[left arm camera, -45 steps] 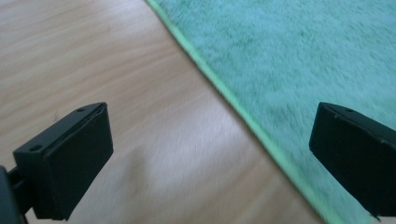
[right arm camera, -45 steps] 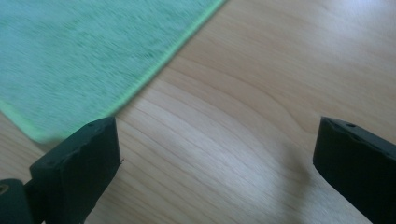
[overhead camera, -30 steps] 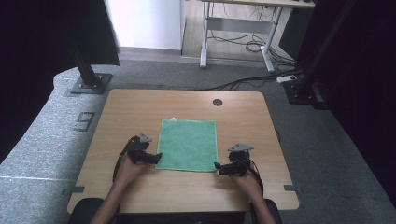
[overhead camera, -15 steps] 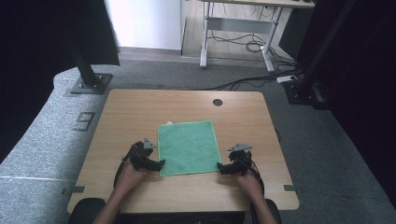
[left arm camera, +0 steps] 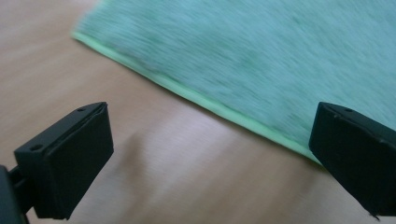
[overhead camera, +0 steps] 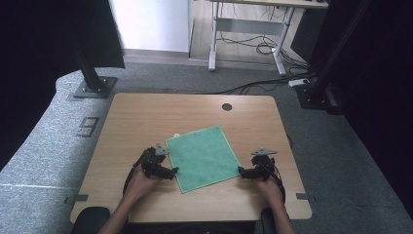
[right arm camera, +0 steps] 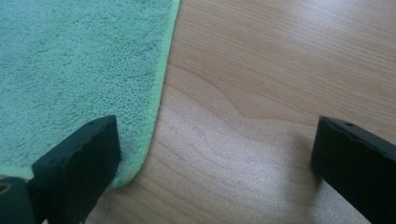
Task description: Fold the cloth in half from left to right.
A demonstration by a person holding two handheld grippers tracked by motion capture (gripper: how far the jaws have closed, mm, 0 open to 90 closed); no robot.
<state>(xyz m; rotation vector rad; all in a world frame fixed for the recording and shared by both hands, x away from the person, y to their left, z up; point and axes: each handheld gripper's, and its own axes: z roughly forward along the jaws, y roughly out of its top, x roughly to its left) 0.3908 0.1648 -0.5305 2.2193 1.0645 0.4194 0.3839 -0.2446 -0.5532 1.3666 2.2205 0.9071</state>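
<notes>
You've got the square green terry cloth lying flat on the pale wooden table, turned a little askew, near your side and roughly centred between your hands. Your left gripper sits low at the cloth's near-left edge, jaws spread wide; in the left gripper view the bright hem runs slantwise between the two pads, nothing pinched. Your right gripper is down at the near-right corner, jaws equally parted; in the right gripper view one pad rests just over the rounded corner while the other stands out over bare wood. That looks like a set-up for taking both near corners at once, likely to lift and fold. The hem lies flat against the table, so you'll probably need to scrape under it. Room is good: open wood beyond the far edge up to the round cable hole, and clear strips down both sides. Watch the table's near edge, close behind your wrists.
</notes>
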